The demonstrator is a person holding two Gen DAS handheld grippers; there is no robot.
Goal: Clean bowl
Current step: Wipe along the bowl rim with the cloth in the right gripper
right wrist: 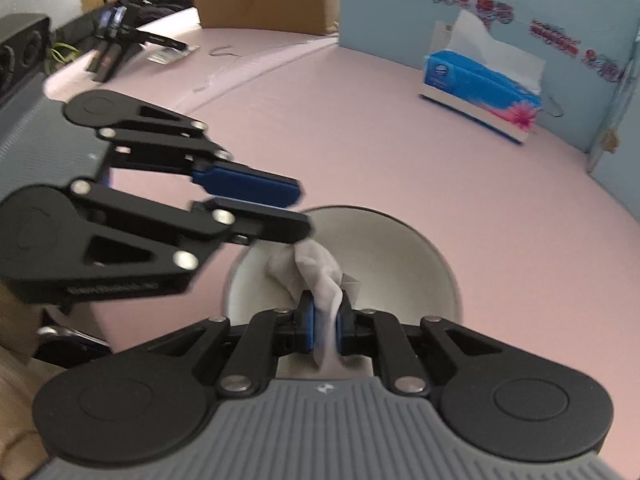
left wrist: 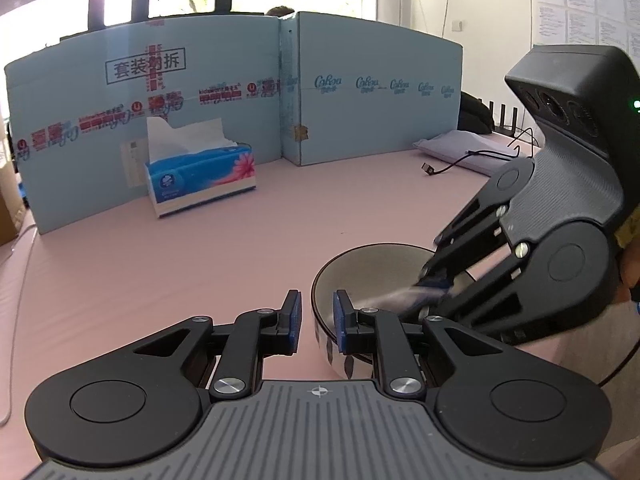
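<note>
2 tongs: left (left wrist: 316, 320) clamps bowl (left wrist: 376, 264) rim; right (right wrist: 325, 322) pinches tissue (right wrist: 316, 268) inside.

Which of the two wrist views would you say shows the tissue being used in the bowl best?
The right wrist view: the tissue is crumpled, pinched by the right gripper over the bowl. The left wrist view shows only a pale blur.

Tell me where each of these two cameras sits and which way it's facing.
Left wrist view: on the left gripper, looking slightly down across the pink table toward the blue partition; its fingers straddle the bowl rim.
Right wrist view: on the right gripper, tilted steeply into the bowl, pinching a tissue.
Both show the bowl, tissue box, and the opposite gripper.
</note>
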